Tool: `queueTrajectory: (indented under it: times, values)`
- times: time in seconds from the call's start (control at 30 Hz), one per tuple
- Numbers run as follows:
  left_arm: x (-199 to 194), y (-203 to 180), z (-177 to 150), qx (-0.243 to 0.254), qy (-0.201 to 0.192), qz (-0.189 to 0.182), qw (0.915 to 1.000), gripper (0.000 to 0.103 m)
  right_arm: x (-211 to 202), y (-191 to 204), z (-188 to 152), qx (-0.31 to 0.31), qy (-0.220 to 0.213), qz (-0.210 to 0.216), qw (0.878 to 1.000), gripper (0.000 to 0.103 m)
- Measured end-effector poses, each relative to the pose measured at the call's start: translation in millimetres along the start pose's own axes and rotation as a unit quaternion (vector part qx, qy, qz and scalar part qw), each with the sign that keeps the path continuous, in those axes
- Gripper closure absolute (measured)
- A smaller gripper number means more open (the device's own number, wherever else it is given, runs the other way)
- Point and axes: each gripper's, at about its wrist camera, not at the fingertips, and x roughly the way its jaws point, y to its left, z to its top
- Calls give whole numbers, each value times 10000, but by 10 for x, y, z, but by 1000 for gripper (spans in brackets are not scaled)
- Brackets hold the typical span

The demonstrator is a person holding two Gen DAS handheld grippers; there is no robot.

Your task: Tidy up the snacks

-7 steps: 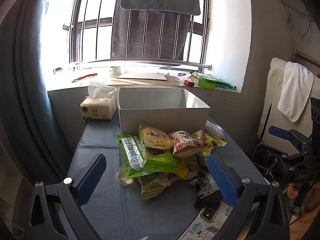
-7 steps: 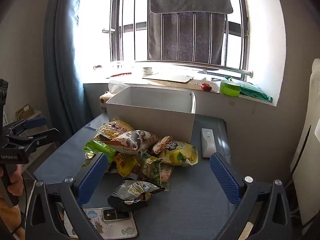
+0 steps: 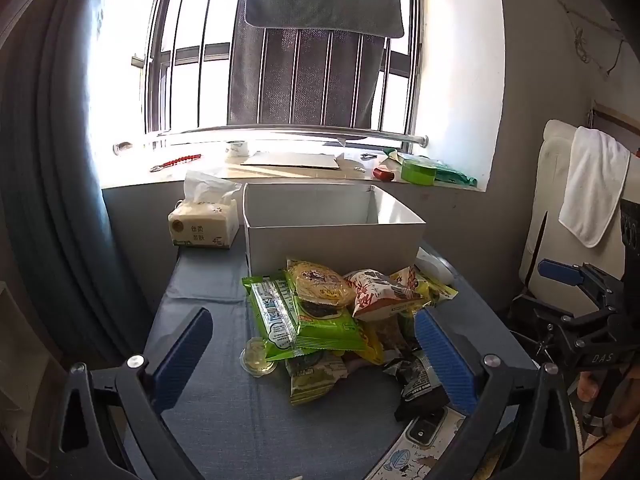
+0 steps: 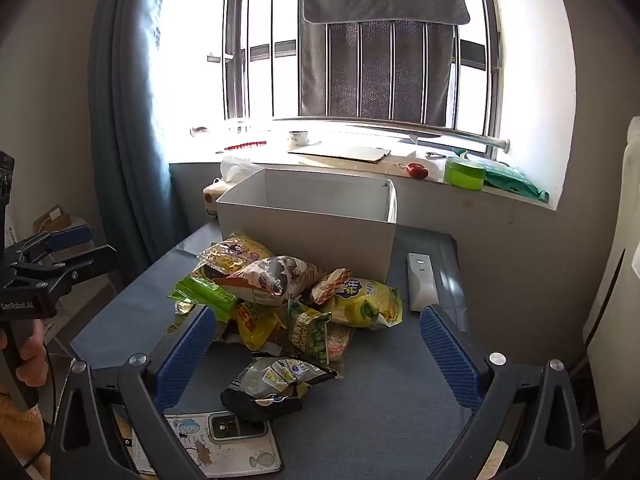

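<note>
**Hovering over the snack pile, nothing yet lifted**

Comparing with a moment before, we saw almost no change: the snacks (image 4: 280, 300) lay heaped on the worktop (image 4: 380, 400) before the white box (image 4: 312, 224). Our left hand-held gripper (image 3: 312, 356) and right hand-held gripper (image 4: 316, 356) gaped wide, holding nothing.

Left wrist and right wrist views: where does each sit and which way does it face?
Left wrist: on the left gripper, facing the window from the table's left; right gripper at right edge.
Right wrist: on the right gripper, facing the window from the table's right; left gripper at left edge.
Shared: white box, snack pile, phone.
</note>
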Motion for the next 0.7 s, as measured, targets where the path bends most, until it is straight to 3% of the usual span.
queueTrajectory:
  times: [0.7]
  values:
    - [-38,14,19,-52,20,-124,9999,0,44,25,16,122,83,27,9999,0]
